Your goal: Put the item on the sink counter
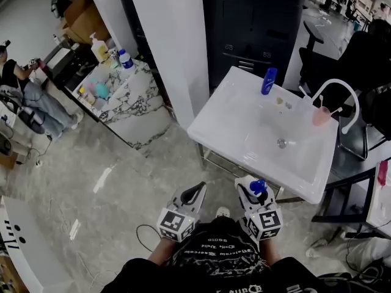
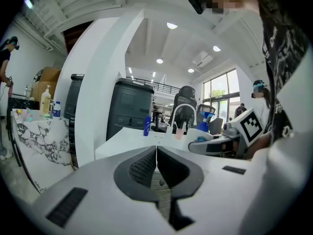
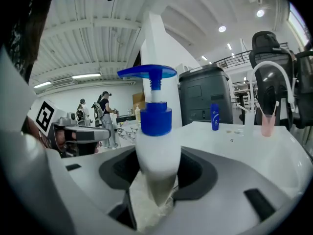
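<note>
My right gripper (image 3: 155, 173) is shut on a white pump bottle (image 3: 156, 151) with a blue collar and pump head, held upright between the pads. In the head view that bottle's blue top (image 1: 258, 187) shows at the right gripper (image 1: 255, 195), just short of the white sink counter's (image 1: 226, 124) front edge. My left gripper (image 2: 156, 166) is shut with nothing in it and sits (image 1: 192, 195) left of the right one. A blue bottle (image 1: 269, 81) stands at the counter's back, near the white faucet (image 1: 342, 96) and a pink cup (image 1: 321, 116).
A marble-topped counter (image 1: 131, 96) with several bottles stands at the left. A white pillar (image 1: 168, 41) and a dark cabinet (image 1: 256, 23) rise behind the sink. Black office chairs (image 1: 342, 60) are at the right. People stand at the far left (image 1: 24, 90).
</note>
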Demonstrator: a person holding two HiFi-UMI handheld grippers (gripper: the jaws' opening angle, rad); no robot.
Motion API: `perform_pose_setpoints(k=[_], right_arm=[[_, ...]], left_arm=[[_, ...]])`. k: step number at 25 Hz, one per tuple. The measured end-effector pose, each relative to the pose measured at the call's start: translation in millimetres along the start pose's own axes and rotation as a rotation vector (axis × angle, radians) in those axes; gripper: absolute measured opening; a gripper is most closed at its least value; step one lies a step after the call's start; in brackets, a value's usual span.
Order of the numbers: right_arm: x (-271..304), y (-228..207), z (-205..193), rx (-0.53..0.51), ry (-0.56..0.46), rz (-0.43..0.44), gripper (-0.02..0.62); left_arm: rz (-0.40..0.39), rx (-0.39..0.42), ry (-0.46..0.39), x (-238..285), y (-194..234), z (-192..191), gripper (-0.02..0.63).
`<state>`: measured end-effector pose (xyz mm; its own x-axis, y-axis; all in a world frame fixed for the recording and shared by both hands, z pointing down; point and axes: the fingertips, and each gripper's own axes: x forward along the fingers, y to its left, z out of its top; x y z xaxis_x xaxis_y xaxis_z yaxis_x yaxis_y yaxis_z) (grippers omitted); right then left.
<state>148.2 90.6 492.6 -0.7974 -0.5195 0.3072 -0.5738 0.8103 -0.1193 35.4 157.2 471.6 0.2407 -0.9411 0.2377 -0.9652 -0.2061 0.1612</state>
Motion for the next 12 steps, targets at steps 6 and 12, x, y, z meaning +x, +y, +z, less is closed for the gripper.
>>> perform_pose_setpoints(k=[6,12], right_arm=[[14.8,-46.8,16.0,-0.022,-0.011,0.014,0.204],[17.8,-72.9,14.1,0.027,-0.007,-0.004,0.204]], left_arm=[[0.040,-0.026,-0.022,42.9,0.2,8.1,0.008],[0.026,-0.022,-0.002,66.9,-6.7,7.6,0.008]])
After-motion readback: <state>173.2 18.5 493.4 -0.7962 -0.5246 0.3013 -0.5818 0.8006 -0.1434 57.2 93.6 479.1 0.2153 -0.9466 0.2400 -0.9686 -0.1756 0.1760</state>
